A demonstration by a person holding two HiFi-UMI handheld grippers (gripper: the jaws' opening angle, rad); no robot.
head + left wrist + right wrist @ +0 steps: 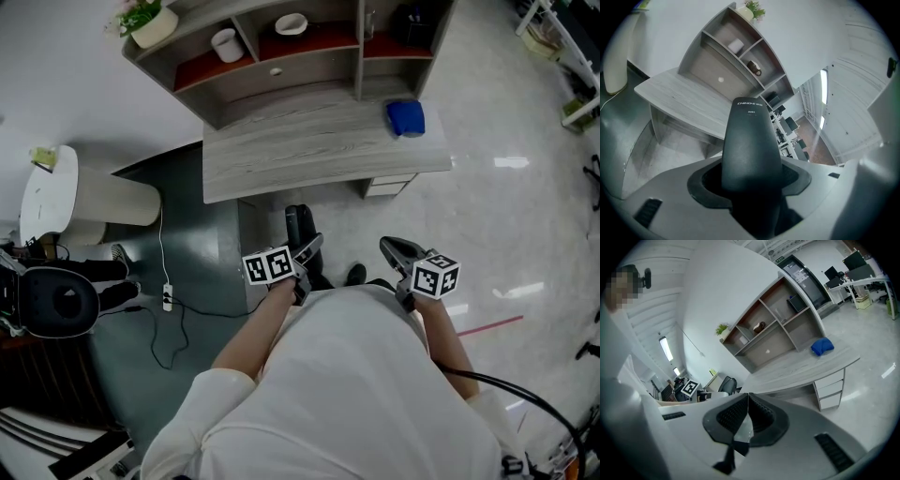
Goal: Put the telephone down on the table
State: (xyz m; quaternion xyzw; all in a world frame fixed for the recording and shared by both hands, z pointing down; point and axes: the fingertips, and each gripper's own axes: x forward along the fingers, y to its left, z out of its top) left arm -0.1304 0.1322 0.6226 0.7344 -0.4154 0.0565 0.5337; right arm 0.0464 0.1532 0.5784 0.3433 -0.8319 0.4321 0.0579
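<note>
A black telephone handset (299, 226) (751, 145) stands between the jaws of my left gripper (306, 255), which is shut on it. It is held in the air in front of the person's body, short of the near edge of the grey wooden desk (319, 150) (679, 98). The handset's narrow end points up and toward the desk. My right gripper (395, 251) (747, 414) hangs beside it to the right, its ribbed pads closed together with nothing between them. It is also off the desk (806, 366).
A blue cloth (405, 117) (821, 346) lies at the desk's right end. Behind the desktop stands a shelf unit (281, 47) with a white cup, a bowl and a plant. Drawers (386, 186) sit under the desk's right side. A cable and power strip (167, 295) lie on the floor at left.
</note>
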